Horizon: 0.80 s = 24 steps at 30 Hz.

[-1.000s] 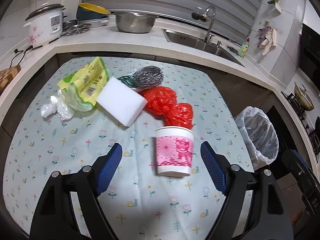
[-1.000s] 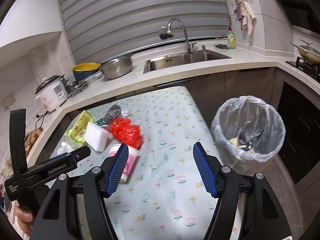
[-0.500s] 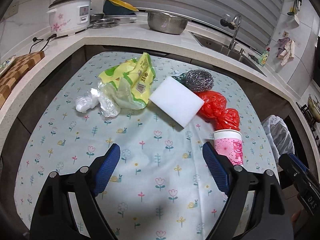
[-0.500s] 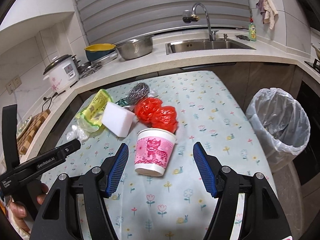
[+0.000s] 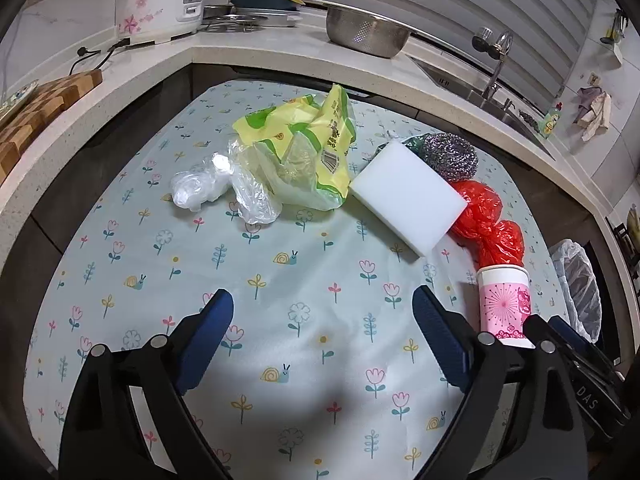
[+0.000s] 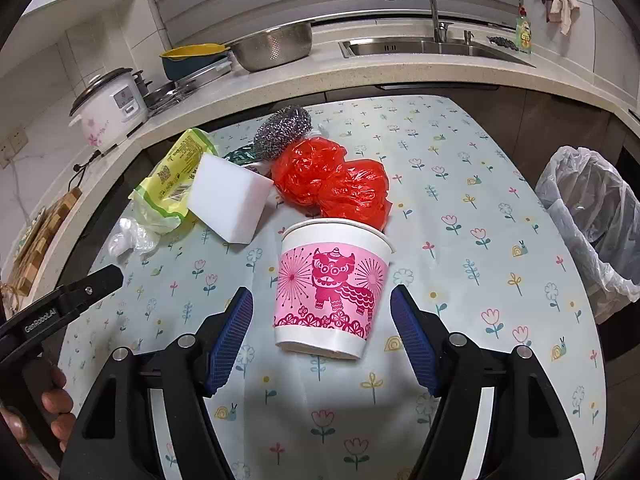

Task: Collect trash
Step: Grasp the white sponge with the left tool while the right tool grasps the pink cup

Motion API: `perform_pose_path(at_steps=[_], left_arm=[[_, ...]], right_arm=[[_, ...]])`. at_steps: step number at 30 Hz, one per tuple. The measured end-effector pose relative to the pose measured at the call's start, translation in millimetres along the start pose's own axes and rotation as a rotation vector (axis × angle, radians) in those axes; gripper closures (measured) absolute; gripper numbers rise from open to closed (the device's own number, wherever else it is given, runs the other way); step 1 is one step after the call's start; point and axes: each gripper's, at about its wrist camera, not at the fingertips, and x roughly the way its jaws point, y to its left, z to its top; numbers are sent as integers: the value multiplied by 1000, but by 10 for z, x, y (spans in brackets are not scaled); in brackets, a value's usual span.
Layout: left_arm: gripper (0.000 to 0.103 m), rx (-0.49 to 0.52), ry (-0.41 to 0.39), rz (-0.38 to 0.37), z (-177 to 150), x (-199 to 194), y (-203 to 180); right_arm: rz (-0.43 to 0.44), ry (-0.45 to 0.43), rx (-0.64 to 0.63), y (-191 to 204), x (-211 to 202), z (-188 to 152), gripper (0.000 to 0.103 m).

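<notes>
the right gripper [image 6: 322,334] is hanging with its blue fingers [image 6: 232,334] spread wide, one on each side of the cup [image 6: 332,284] and neither touching it. the cup, white with a pink lion print, is standing upright on the flowered bench [image 6: 472,288], its rim touching the red bag [image 6: 332,180] behind it. left of the red bag the sponge [image 6: 228,198] is lying tilted against a yellow wrapper [image 6: 172,178], and a scourer [image 6: 284,130] is sitting just behind them. a clear bag [image 6: 128,236] is lying at the wrapper's near end. off the bench's right edge a bin [image 6: 592,216] lined with clear plastic is standing on the floor.

the left gripper [image 5: 322,340] is hovering over bare cloth, its fingers [image 5: 440,340] also wide apart and holding nothing. from this view the cup [image 5: 505,302] is sitting just right of the right-hand finger, partly hidden by the gripper's frame. the sponge [image 5: 408,198], wrapper [image 5: 312,148] and clear bag [image 5: 216,186] are lying well ahead of the fingers, with the scourer [image 5: 450,156] and red bag [image 5: 488,222] to their right.
</notes>
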Motion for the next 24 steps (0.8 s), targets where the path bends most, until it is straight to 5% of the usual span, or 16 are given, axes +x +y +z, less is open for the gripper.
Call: perform_pose_path(at_steps=[10, 24], left_arm=[[13, -81, 38, -44, 192, 234, 62], [13, -193, 116, -90, 568, 722, -628]], right_arm=[[-2, 49, 20, 10, 360, 62, 34], [21, -18, 52, -272, 272, 225, 39]])
